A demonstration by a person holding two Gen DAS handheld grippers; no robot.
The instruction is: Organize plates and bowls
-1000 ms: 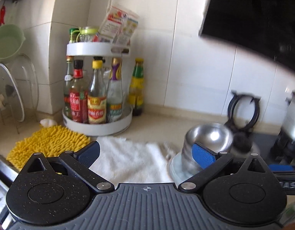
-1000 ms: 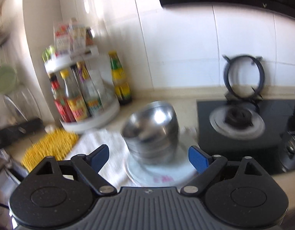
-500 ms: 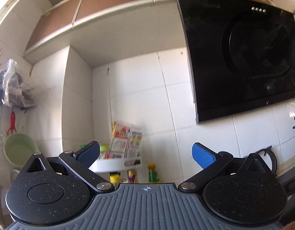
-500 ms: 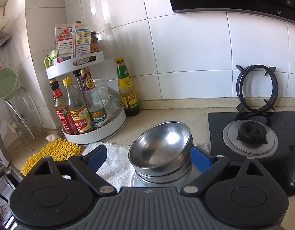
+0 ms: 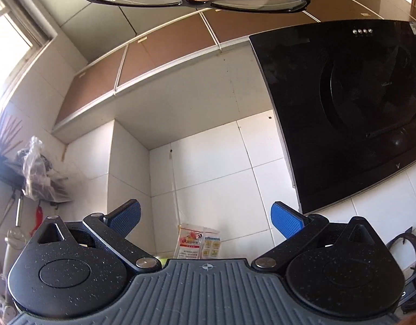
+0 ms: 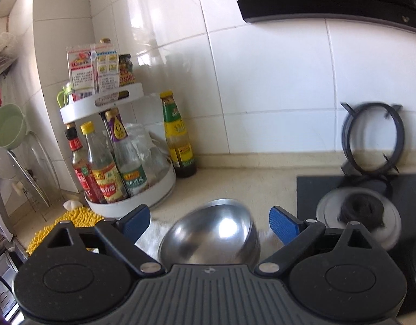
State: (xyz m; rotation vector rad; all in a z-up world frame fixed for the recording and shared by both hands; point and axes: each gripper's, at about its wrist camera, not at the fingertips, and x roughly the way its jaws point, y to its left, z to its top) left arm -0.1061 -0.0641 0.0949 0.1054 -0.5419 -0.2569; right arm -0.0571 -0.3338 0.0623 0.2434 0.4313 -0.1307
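A: Why is the right gripper spread wide, gripping nothing?

B: I'd judge it's lining up on the stacked steel bowls that sit between its blue pads, on the counter beside the spice rack.

A: And the left gripper?

B: Also spread and empty, tipped up toward the range hood; no dishes show there.

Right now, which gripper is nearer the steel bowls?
Right. The right gripper sits just above the steel bowls; the left gripper points up at the range hood.
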